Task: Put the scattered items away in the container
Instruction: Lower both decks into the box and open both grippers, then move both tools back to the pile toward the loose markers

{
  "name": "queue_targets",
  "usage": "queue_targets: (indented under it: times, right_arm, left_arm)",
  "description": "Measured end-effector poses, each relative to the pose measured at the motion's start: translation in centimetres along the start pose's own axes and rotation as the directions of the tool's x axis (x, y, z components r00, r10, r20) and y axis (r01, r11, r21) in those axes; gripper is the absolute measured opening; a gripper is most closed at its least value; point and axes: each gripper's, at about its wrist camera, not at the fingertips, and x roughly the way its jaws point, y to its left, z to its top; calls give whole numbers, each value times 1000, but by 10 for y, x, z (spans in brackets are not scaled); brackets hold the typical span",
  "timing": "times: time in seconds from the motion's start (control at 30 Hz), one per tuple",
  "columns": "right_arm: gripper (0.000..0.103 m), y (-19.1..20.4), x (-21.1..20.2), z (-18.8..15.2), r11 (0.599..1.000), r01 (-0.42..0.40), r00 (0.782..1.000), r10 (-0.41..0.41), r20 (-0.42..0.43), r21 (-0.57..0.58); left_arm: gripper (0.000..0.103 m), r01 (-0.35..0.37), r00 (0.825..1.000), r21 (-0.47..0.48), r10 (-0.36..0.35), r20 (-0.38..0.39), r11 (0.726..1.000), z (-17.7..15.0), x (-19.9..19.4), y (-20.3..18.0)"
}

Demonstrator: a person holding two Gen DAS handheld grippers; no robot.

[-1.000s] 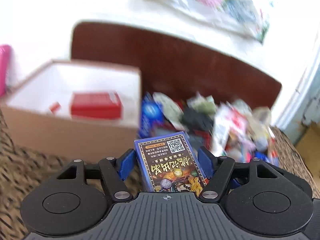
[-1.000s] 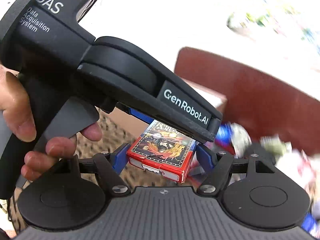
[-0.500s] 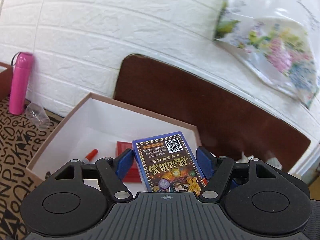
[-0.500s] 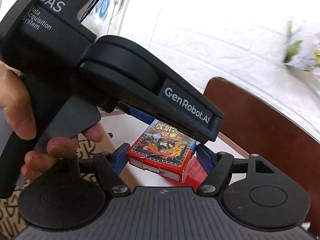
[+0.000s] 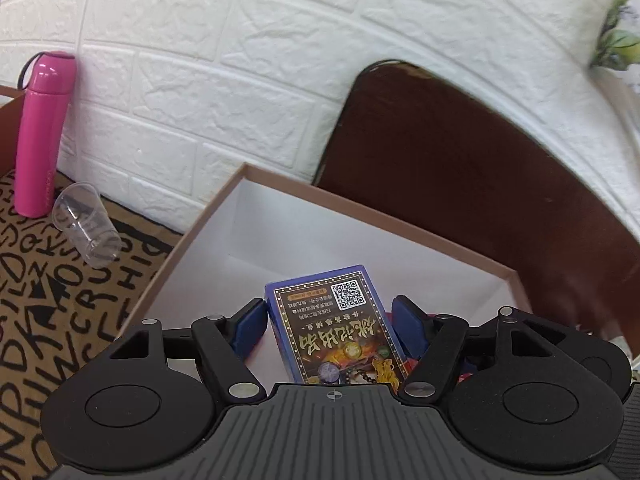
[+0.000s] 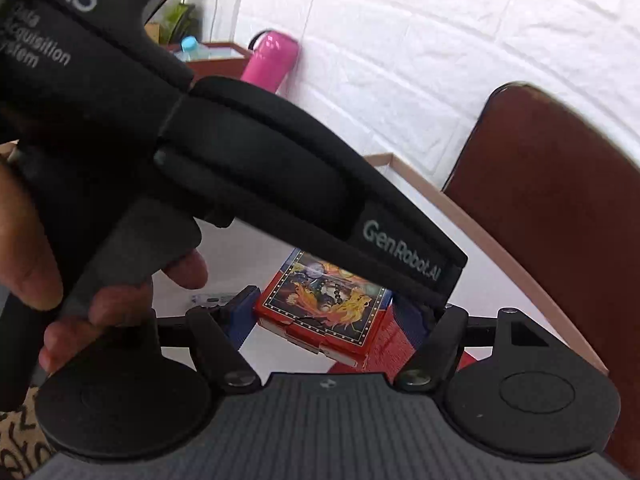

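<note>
Count as observed. Card boxes: two, namely one blue card box [image 5: 336, 324] and one red card box [image 6: 328, 312]. Containers: one white-lined cardboard box [image 5: 280, 184], plus one further brown box edge [image 5: 8, 128] at far left, contents not visible. Drinkware: one pink bottle [image 5: 42, 132] and one clear plastic cup [image 5: 86, 224]. Handheld grippers: two, the left gripper [image 5: 330, 320] and the right gripper [image 6: 320, 316]. Dark brown boards against the wall: one [image 5: 460, 168].

The left tool [image 6: 416, 296] hides the red card box's [image 6: 328, 312] far end — box floor mostly covered.
</note>
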Motion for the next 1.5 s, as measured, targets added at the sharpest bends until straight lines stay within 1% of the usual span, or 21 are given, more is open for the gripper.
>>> queue_targets:
  times: [0.07,0.13,0.17,0.2,0.27,0.3,0.33,0.4,0.57,0.8,0.9,0.97,1.07,1.1,1.13,1.17,1.2,1.27,1.3,1.37,1.5]
  right_arm:
    - [77,-1,13,8,1000,1,1000,-1,-25,-13]
    - [79,-4,24,14,1000,10,999,-10,-48,-10]
    - [88,-5,29,16,1000,19,998,-19,-64,1]
    - [97,-7,33,17,999,42,996,-41,-83,10]
    - [98,-8,37,18,997,73,992,-71,-106,14]
    - [98,-9,36,17,998,69,993,-67,-98,13]
    - [98,-10,33,17,997,70,994,-68,-87,17]
    - [98,-11,28,17,997,81,994,-79,-73,20]
    - [100,-13,11,21,995,100,994,-99,-53,22]
    - [100,-9,-18,27,993,121,992,-120,-39,17]
    - [101,-7,-37,26,992,121,992,-120,-26,25]
    - [101,-5,-53,23,992,124,992,-124,-16,25]
    - [101,-22,-70,13,990,137,990,-137,11,15]
    - [101,-16,-82,3,990,142,990,-142,20,14]
    - [101,-19,-86,-6,989,146,989,-146,30,15]
    - [101,-18,-95,-10,988,151,987,-151,44,19]
    - [101,-18,-95,-6,987,156,986,-157,59,24]
    - [101,-5,-95,-13,982,186,979,-188,82,27]
    - [101,-1,-105,-26,978,204,974,-206,92,30]
    - [101,2,-134,-68,971,233,966,-237,106,46]
    - [101,20,-162,-124,963,259,955,-267,126,78]
  left_arm:
    - [81,-4,1000,-10,4,-4,1000,5,9,8]
    - [85,-3,1000,-17,3,0,1000,10,14,13]
    - [86,1,1000,-13,-1,-2,1000,11,15,13]
    - [89,6,1000,-2,-6,-2,1000,12,14,11]
    - [95,0,1000,31,0,15,1000,11,11,6]
    - [99,-18,999,47,16,33,999,9,8,3]
    - [101,-34,998,61,31,48,998,8,5,0]
    - [101,-42,998,82,38,53,996,6,3,-3]
    - [101,-33,999,67,31,29,997,2,-5,-7]
    - [101,-39,998,88,35,52,995,-5,-29,-30]
    - [101,-26,998,71,22,54,997,-14,-43,-39]
    - [101,-21,997,73,16,74,997,-23,-56,-48]
    - [102,-22,994,87,12,110,996,-37,-76,-68]
    - [102,-25,993,90,14,119,996,-44,-83,-76]
    - [103,-29,992,92,17,125,995,-52,-90,-83]
    - [103,-32,991,94,20,132,995,-60,-97,-89]
    - [103,-35,990,96,22,137,995,-70,-103,-96]
    - [103,-29,989,108,13,150,994,-90,-114,-109]
    - [103,-22,988,116,4,153,993,-102,-119,-115]
    - [103,-8,989,137,-12,147,991,-125,-126,-126]
    - [103,19,990,173,-43,136,985,-180,-140,-144]
